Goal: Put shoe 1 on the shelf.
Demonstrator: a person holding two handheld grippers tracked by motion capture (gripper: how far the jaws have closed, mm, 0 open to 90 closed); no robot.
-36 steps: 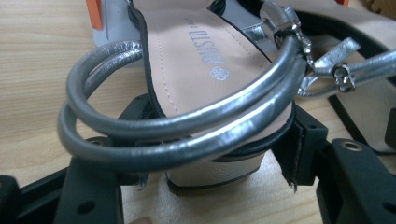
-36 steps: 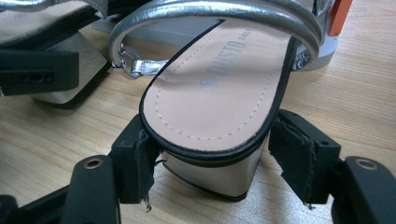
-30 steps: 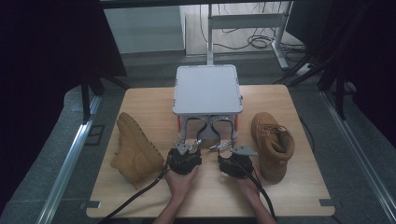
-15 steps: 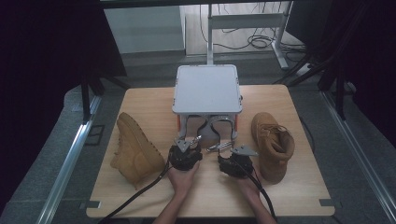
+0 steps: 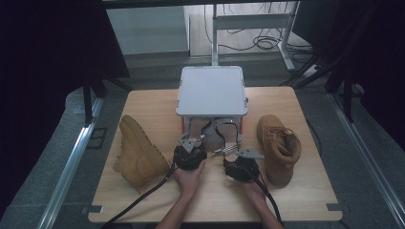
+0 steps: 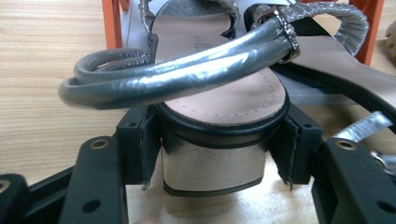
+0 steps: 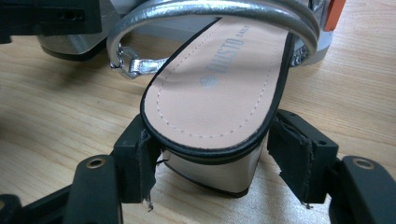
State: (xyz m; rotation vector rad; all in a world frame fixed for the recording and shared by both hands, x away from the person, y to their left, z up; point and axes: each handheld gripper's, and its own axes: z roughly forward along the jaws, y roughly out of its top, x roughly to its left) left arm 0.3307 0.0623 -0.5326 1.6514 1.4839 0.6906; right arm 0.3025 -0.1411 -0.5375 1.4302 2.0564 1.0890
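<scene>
Two silver strappy sandals lie heel-first toward me, their fronts under a grey rack (image 5: 211, 90). In the left gripper view the left sandal's (image 6: 219, 100) block heel sits between the jaws. My left gripper (image 6: 215, 144) is shut on it, with both pads against the sole rim. In the right gripper view the right sandal (image 7: 217, 88) is tilted, its heel between the jaws. My right gripper (image 7: 212, 158) is shut on that heel at the sole rim. From above, the left gripper (image 5: 191, 142) and right gripper (image 5: 234, 150) sit side by side in front of the rack.
A tan boot (image 5: 138, 155) lies on its side at the left of the wooden table (image 5: 157, 102). Its mate (image 5: 278, 145) stands upright at the right, close to my right hand. The rack has orange legs (image 6: 112, 23). Cables trail back off the near edge.
</scene>
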